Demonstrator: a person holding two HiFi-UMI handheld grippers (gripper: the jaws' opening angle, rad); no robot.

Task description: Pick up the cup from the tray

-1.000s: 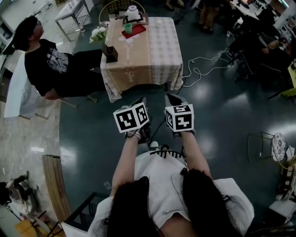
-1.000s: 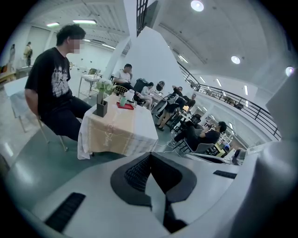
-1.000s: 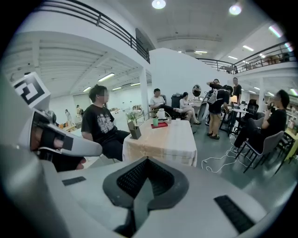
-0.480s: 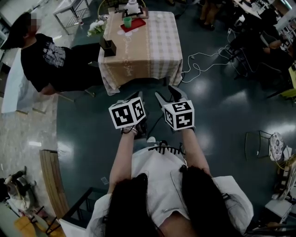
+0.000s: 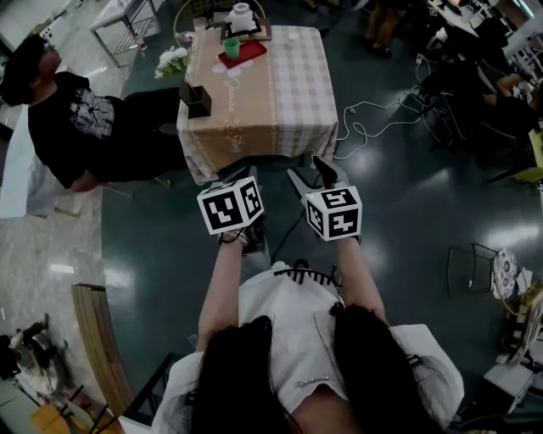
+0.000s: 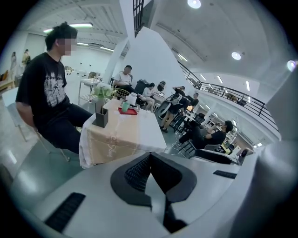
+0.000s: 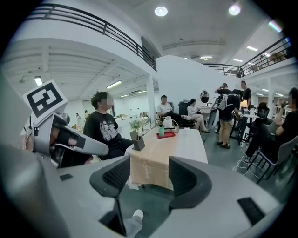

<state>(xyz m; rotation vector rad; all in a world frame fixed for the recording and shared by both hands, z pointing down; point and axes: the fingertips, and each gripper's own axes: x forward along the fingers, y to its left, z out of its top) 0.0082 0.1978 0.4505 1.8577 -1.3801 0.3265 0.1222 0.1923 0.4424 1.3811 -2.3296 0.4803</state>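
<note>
The small green cup (image 5: 232, 47) stands upright on the flat red tray (image 5: 248, 56), which lies near the far edge of the square worktop with a beige-and-white checked cloth (image 5: 288, 85). In the head view this is toward 11 o'clock on that worktop. A white pot (image 5: 241, 14) sits just beyond the tray at 12 o'clock. A dark open box (image 5: 198, 99) stands at the worktop's 9 o'clock edge, with a bunch of white flowers (image 5: 174, 61) next to it. A seated person in a black printed T-shirt (image 5: 76, 119) is beside the worktop at 9 o'clock.

Both tools hover over the dark glossy floor (image 5: 407, 220), well short of the worktop, which lies at 12 o'clock from them. The left tool (image 5: 244, 174) is clenched: in its own view the 2 black ribbed jaws meet at the tips with nothing between them. The right tool (image 5: 312, 174) is released and its jaws are opening. Its own view shows only the floor and the draped cloth through the gap. From the right tool (image 7: 149, 179), the cup (image 7: 161, 131) and tray (image 7: 166, 135) appear far off at 12 o'clock.
</note>
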